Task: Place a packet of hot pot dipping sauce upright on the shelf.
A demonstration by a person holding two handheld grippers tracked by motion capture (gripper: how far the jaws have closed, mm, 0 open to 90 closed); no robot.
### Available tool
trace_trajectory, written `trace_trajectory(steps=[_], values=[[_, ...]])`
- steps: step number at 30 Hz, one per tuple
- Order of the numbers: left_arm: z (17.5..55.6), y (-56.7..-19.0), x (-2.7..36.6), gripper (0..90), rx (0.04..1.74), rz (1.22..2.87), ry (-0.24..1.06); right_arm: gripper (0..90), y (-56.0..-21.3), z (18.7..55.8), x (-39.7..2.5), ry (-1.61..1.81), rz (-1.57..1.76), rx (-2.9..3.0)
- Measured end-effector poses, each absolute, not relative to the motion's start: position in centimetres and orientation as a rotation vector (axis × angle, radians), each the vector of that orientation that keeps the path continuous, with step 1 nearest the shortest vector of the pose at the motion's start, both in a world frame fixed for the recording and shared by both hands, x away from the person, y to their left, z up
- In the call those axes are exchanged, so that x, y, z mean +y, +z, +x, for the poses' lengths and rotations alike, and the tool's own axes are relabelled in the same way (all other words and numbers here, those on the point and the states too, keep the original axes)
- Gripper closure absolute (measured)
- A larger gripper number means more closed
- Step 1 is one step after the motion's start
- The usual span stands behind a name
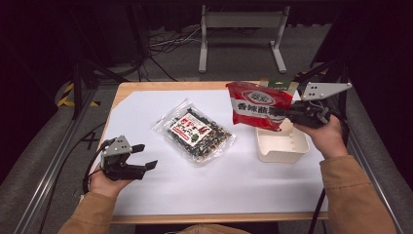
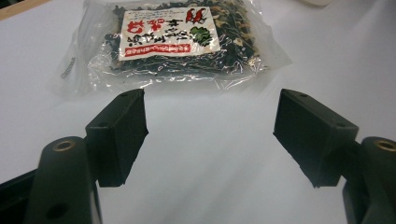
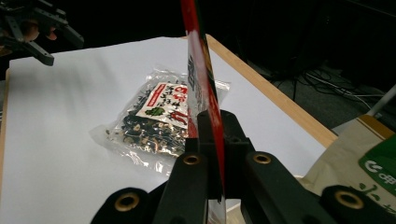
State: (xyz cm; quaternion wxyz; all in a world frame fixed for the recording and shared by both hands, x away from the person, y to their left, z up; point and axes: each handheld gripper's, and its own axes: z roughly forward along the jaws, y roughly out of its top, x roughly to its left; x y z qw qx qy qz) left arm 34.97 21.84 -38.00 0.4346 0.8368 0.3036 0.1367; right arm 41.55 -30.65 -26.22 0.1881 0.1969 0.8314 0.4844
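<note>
A person at a white-covered table held a red packet aloft in the right gripper.

The right gripper's jaws were clamped on the packet's edge, holding it upright above a cream tray at the table's right side. The left gripper rested low at the near left, jaws wide apart and holding nothing. A clear bag of dark snacks lay flat mid-table, just ahead of the left jaws.
</note>
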Motion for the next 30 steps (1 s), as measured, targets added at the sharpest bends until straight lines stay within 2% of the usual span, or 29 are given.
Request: trace_trajectory(steps=[30], values=[[34.8,-38.7,22.4,25.8,0.802,2.088,0.318,89.3,-26.4,44.7,-36.1,1.310,0.733,2.249]])
